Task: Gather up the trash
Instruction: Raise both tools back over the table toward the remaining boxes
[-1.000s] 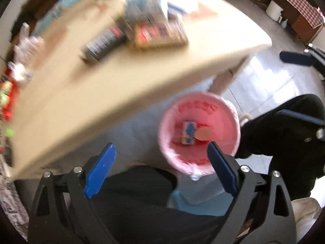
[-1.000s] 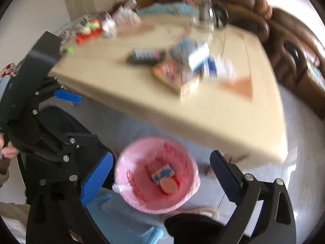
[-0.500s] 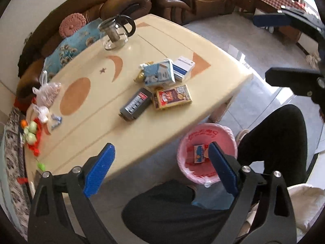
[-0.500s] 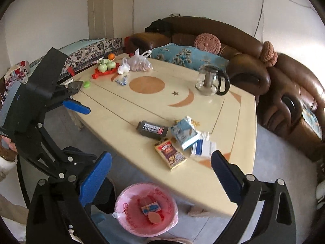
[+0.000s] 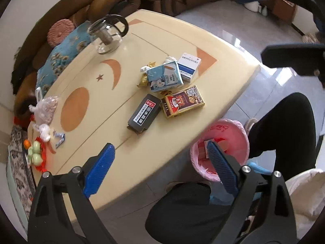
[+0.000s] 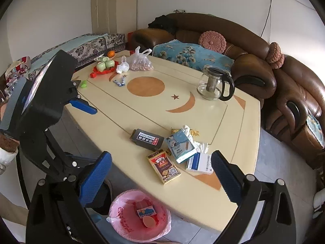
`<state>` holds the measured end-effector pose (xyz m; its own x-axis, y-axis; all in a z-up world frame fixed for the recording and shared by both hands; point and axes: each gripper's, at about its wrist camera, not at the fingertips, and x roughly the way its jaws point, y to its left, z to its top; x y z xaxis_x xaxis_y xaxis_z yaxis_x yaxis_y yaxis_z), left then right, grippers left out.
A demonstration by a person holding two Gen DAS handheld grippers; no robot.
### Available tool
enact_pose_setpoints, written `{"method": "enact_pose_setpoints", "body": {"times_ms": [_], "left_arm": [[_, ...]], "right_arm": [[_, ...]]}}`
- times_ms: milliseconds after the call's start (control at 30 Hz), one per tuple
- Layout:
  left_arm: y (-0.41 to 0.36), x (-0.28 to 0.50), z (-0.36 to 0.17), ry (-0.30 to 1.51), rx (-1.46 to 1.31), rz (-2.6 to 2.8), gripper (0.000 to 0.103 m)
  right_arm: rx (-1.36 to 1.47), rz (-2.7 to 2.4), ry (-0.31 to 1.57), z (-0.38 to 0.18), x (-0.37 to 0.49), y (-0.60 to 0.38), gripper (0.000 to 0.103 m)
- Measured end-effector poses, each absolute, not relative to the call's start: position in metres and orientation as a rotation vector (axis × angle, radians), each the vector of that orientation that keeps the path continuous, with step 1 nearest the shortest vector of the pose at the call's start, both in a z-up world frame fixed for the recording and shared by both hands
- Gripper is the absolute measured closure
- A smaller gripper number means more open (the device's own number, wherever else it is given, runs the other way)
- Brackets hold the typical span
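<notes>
A heap of trash lies near the table's front corner: a black box (image 5: pixel 144 113) (image 6: pixel 147 139), a red and gold card pack (image 5: pixel 183 100) (image 6: pixel 164 166), a light blue carton (image 5: pixel 164 78) (image 6: pixel 181 146), a white and blue box (image 5: pixel 189 66) (image 6: pixel 200 163) and crumpled wrappers (image 5: pixel 145 75) (image 6: pixel 198 144). A bin with a pink liner (image 5: pixel 236 134) (image 6: pixel 121 219) stands on the floor by the table edge and holds a small packet (image 6: pixel 145 211). My left gripper (image 5: pixel 161 159) is open and empty above the table edge. My right gripper (image 6: pixel 161 174) is open and empty, raised over the bin and table front.
A glass teapot (image 5: pixel 107 35) (image 6: pixel 213 85) stands at the table's (image 6: pixel 233 122) far side. A red tray with green cups (image 6: pixel 104 67), plastic bags (image 6: pixel 140 62) and small sachets (image 6: pixel 119 81) sit at its far left end. Brown sofas (image 6: pixel 284 85) surround the table. The person's dark legs (image 5: pixel 284 126) are beside the bin.
Both grippers have pulled back and up from over the bin, so the whole table now shows. Both stayed open and empty.
</notes>
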<state>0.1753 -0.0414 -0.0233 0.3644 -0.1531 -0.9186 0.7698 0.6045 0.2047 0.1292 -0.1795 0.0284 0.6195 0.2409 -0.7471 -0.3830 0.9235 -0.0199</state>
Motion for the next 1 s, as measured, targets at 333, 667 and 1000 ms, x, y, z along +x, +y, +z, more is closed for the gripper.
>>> {"method": "enact_pose_setpoints", "body": {"times_ms": [333,667,1000], "left_arm": [[-0.048,0.222,-0.055,1.081,0.768,-0.731,0.012],[-0.057,0.264,-0.106,1.175,0.818,-0.767,0.012],[-0.067,0.289,-0.141,1.222,0.869,-0.831,0.012]], "right_arm": [[-0.245,0.360,0.874,0.015,0.172,-0.181,0.007],[-0.278,0.378,0.941,-0.015,0.217,-0.183,0.007],[-0.324,0.412,1.021,-0.055,0.255,-0.180,0.007]]}}
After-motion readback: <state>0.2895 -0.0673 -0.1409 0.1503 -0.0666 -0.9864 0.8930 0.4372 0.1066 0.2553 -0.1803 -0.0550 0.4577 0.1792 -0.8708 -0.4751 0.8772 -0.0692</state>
